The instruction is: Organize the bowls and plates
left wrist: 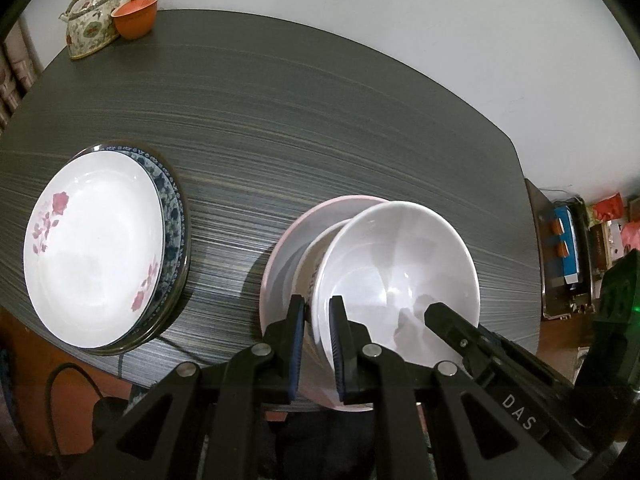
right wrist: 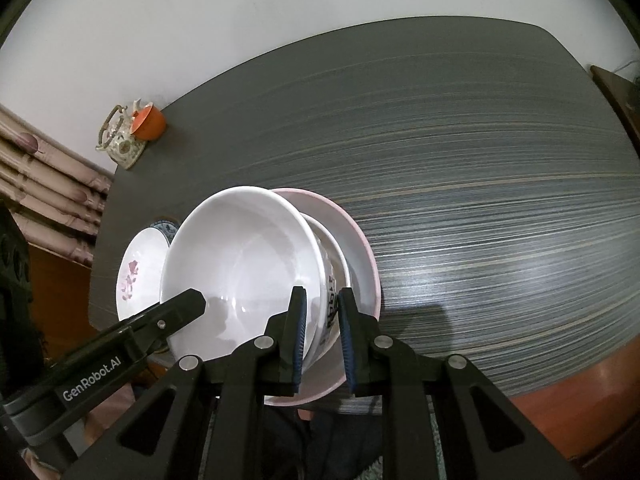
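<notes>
A large plain white bowl (left wrist: 400, 268) (right wrist: 240, 264) sits tilted over a smaller white bowl (left wrist: 316, 256) (right wrist: 334, 248), which stands on a pink-rimmed plate (left wrist: 284, 252) (right wrist: 362, 248) near the table's front edge. My left gripper (left wrist: 318, 316) is shut on the big bowl's near rim, one pad inside and one outside. My right gripper (right wrist: 322, 312) is shut on the opposite rim, beside a printed label on the bowl's outer wall. I cannot tell whether the big bowl touches the lower one. To the left, a white plate with pink flowers (left wrist: 96, 248) (right wrist: 140, 268) lies on a blue patterned plate (left wrist: 172, 208).
A flowered teapot (left wrist: 90, 20) (right wrist: 120, 136) and an orange cup (left wrist: 136, 16) (right wrist: 150, 122) stand at the dark striped table's (left wrist: 320, 120) far left corner. A cluttered shelf (left wrist: 568, 248) stands past the table's right edge. A white wall lies behind.
</notes>
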Motion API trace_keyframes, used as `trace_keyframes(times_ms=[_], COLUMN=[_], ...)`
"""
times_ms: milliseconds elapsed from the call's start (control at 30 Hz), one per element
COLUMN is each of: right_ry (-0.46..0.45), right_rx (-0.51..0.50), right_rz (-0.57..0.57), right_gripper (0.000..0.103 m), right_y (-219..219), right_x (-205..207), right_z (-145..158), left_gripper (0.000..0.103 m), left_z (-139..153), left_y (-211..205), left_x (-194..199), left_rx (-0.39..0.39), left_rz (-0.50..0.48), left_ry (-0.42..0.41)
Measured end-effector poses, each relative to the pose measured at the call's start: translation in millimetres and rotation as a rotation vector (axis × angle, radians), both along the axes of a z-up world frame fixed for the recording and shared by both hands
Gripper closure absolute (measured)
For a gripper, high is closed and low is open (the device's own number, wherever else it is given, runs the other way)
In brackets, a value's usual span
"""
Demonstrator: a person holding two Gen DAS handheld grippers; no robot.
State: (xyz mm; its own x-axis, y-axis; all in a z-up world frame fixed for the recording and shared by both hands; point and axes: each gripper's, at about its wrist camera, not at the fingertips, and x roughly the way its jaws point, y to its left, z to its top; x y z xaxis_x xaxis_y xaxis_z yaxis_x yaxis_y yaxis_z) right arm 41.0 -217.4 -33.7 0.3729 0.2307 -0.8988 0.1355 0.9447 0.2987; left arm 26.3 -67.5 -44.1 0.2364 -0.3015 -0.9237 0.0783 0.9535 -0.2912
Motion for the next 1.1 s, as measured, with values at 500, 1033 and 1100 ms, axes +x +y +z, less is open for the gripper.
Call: trace_keyframes(times_ms=[500,1033,1100], right_ry=[0.023,0.013,0.015], right_rx=[-0.011,-0.030,-0.039], right_rz=[0.008,0.019,0.022], right_gripper=[0.085,0.074,0.072], right_y=[4,12,14], right_x=[5,3,5], right_z=[-6,-4,-5], left_gripper=[0.091,0.091,0.091], left_z=[-10,-15,-14], left_y=[0,0,2], left_x=[4,6,5], left_rx=[0.007,-0.005,-0.010], left_rz=[0.011,0.019,0.019], left_ry=[0.017,0.033,0.029])
